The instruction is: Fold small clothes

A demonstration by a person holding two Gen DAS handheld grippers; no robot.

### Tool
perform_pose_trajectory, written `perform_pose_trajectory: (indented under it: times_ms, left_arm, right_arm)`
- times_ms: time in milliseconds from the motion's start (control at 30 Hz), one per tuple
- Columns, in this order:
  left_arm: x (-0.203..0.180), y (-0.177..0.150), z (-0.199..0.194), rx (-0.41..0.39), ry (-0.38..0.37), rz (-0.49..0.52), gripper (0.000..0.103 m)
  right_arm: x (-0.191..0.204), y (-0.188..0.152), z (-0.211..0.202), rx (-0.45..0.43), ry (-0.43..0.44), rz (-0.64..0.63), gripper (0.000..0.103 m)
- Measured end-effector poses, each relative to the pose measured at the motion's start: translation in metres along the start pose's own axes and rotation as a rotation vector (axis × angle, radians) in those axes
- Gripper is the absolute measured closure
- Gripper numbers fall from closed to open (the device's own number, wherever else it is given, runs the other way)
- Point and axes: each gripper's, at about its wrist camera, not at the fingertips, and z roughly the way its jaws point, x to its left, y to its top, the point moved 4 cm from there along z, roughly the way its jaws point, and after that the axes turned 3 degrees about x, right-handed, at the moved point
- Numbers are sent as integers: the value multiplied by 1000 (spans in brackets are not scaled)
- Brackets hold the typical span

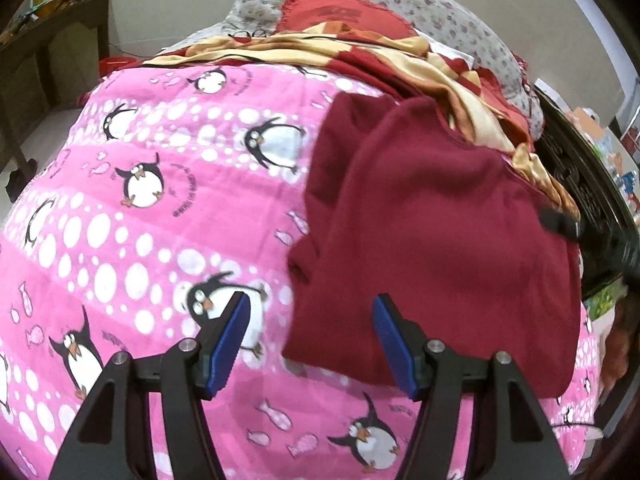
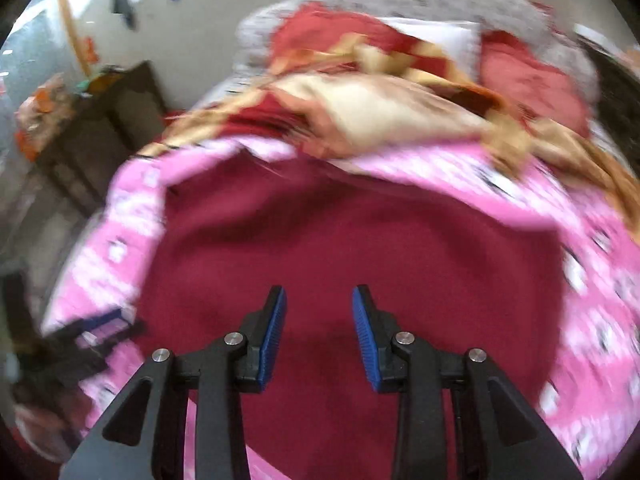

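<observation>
A dark red garment (image 1: 432, 240) lies folded over itself on a pink penguin-print blanket (image 1: 152, 208). My left gripper (image 1: 312, 340) is open and empty, hovering over the garment's near left edge. In the right wrist view, which is motion-blurred, the same garment (image 2: 340, 240) fills the middle. My right gripper (image 2: 320, 336) is open and empty just above it. The right gripper's tip also shows in the left wrist view (image 1: 560, 222) at the garment's right edge. The left gripper shows blurred in the right wrist view (image 2: 96, 332).
A red and cream striped cloth (image 1: 360, 56) and a grey floral pillow (image 1: 440, 8) lie at the bed's far end. A dark wooden table (image 1: 44, 64) stands to the left. A dark carved headboard (image 1: 588, 200) runs along the right.
</observation>
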Motion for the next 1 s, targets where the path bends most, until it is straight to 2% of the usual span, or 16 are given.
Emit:
perform_pose_trajectory:
  times_ms: [67, 100, 267, 367, 400, 467, 667, 800, 833, 867, 900, 933, 967, 1000]
  left_arm:
    - [2, 4, 2, -8, 12, 1, 36]
    - [2, 6, 4, -10, 17, 5, 36]
    - [2, 10, 13, -12, 36, 23, 36]
    - [4, 13, 18, -12, 34, 27, 36]
    - [5, 15, 20, -11, 28, 24, 36]
    - [7, 18, 21, -12, 14, 14, 36]
    - [13, 21, 25, -26, 4, -3, 30]
    - [17, 19, 29, -17, -18, -31, 30]
    - [17, 18, 29, -20, -21, -30, 28]
    - [18, 18, 30, -22, -20, -28, 27]
    - [19, 18, 31, -22, -21, -30, 27]
    - [19, 18, 32, -22, -24, -34, 26]
    - [20, 18, 32, -24, -26, -39, 26]
    - [20, 17, 31, -26, -26, -43, 26]
  right_arm:
    - [24, 26, 16, 0, 100, -4, 58]
    - [35, 37, 26, 9, 119, -8, 58]
    - [78, 70, 83, 68, 151, -10, 58]
    - [81, 78, 115, 115, 149, 46, 58]
    - [79, 78, 119, 114, 155, 61, 59]
    - [75, 85, 124, 84, 160, 72, 85]
    - [96, 99, 112, 29, 172, -23, 85]
    - [97, 94, 129, 88, 136, -40, 83]
    - [96, 94, 123, 75, 149, -37, 73]
    - [95, 94, 117, 68, 156, -37, 54]
    - [96, 95, 112, 64, 158, -40, 45]
    - [101, 94, 108, 59, 150, -49, 29]
    - [108, 93, 105, 58, 130, -68, 21]
    - [115, 91, 107, 69, 105, -93, 21]
